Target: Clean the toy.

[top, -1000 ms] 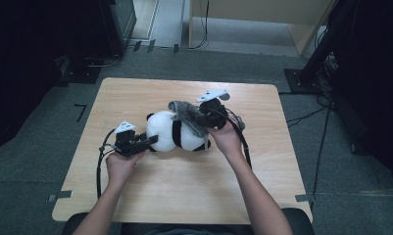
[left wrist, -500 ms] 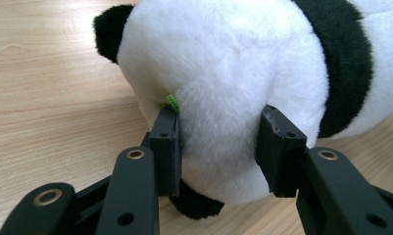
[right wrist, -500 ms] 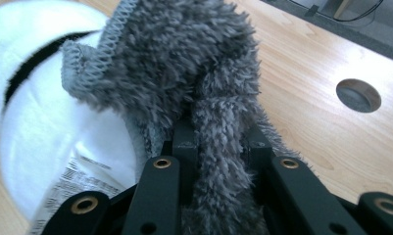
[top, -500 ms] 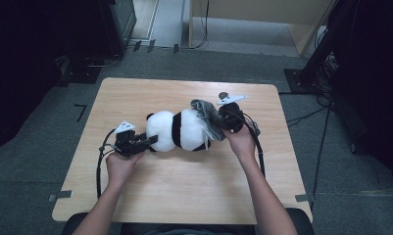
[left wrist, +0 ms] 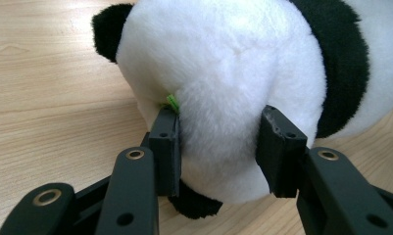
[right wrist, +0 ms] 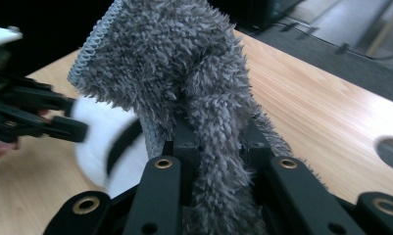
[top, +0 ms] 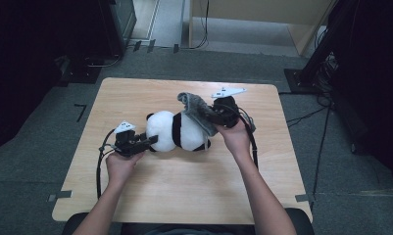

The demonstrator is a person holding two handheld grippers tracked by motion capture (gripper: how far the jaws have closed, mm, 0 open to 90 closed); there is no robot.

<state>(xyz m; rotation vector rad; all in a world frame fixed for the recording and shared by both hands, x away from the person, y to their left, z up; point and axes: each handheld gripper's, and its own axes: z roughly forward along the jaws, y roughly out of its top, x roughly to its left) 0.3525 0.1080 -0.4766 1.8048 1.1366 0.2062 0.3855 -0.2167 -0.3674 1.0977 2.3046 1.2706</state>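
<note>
The plush panda [top: 177, 131] lies on its side on the table [top: 184, 191]. The left gripper [top: 146, 143] has its jaws clamped on the white head end. The right gripper [top: 211, 115] pinches a grey fuzzy cloth [top: 196, 110] over the panda's other end. Judging by this, the wiping or covering is partway, most of the body untouched.

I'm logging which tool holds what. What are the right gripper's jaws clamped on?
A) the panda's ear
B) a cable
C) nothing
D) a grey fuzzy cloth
D: in the right gripper view the right gripper has its jaws closed on the grey fuzzy cloth, while the left gripper squeezes the plush panda.
</note>
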